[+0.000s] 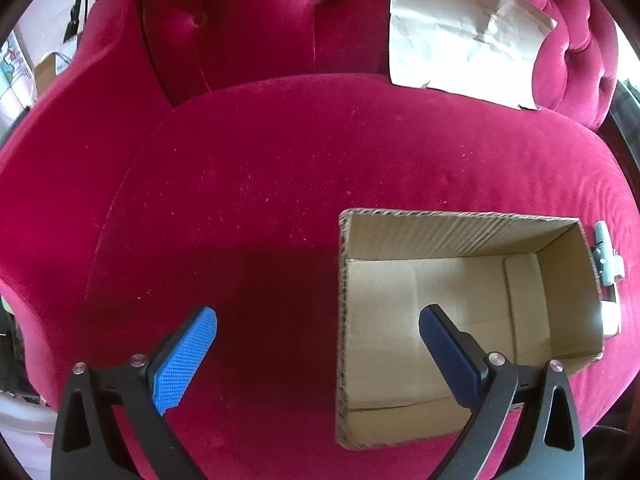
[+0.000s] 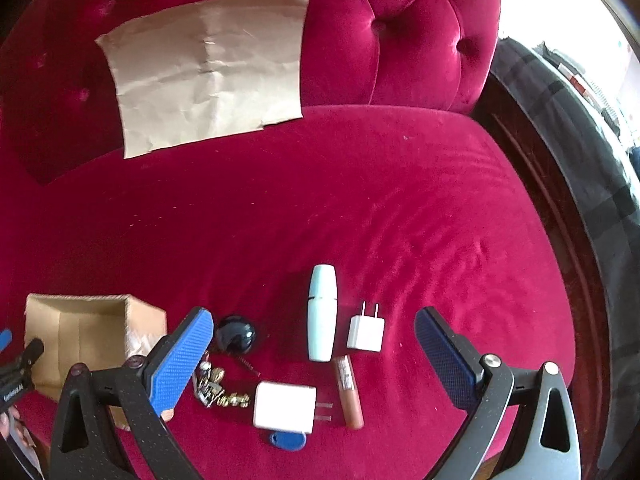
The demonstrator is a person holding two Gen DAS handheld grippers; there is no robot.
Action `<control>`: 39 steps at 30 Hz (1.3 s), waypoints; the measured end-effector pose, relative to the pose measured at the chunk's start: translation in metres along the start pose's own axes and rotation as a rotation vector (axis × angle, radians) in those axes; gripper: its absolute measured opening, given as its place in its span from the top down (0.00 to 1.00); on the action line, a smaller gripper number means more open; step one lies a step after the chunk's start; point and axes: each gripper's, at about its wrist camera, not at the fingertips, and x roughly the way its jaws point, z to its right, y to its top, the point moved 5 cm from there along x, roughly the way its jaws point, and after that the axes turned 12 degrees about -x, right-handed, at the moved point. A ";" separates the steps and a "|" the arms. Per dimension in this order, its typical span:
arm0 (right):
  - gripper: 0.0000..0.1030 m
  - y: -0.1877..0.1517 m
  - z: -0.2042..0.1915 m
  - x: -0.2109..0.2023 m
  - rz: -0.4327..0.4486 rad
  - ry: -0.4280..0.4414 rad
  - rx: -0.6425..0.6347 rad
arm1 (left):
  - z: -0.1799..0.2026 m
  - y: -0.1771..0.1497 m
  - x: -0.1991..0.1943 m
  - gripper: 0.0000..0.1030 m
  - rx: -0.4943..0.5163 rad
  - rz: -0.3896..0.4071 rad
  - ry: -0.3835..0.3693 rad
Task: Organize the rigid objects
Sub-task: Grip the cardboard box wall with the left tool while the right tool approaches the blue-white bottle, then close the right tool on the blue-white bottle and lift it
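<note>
An open, empty cardboard box (image 1: 460,320) sits on the red velvet seat (image 1: 260,180); it also shows at the left in the right wrist view (image 2: 80,328). My left gripper (image 1: 318,332) is open, its right finger over the box. My right gripper (image 2: 312,332) is open above small items: a pale blue tube (image 2: 323,316), a small white plug (image 2: 366,330), a larger white charger (image 2: 285,406), a brown lip gloss (image 2: 349,392), a dark round object (image 2: 235,334), a metal keychain (image 2: 216,388) and a blue tag (image 2: 286,440).
A creased brown paper sheet (image 2: 208,68) leans on the tufted backrest (image 2: 420,32); it also shows in the left wrist view (image 1: 460,32). The seat's right edge drops to a dark wooden frame (image 2: 560,200). Part of a pale item (image 1: 606,256) lies beside the box.
</note>
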 end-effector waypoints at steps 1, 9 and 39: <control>0.00 0.002 0.002 0.006 -0.003 -0.003 0.003 | -0.002 0.000 0.004 0.00 -0.003 -0.003 -0.004; 0.00 0.007 0.011 0.042 -0.025 -0.034 0.011 | -0.001 -0.003 0.023 0.18 0.022 -0.029 -0.032; 0.74 -0.002 0.006 0.109 -0.123 0.050 -0.002 | -0.002 -0.018 0.030 0.96 0.020 -0.036 -0.115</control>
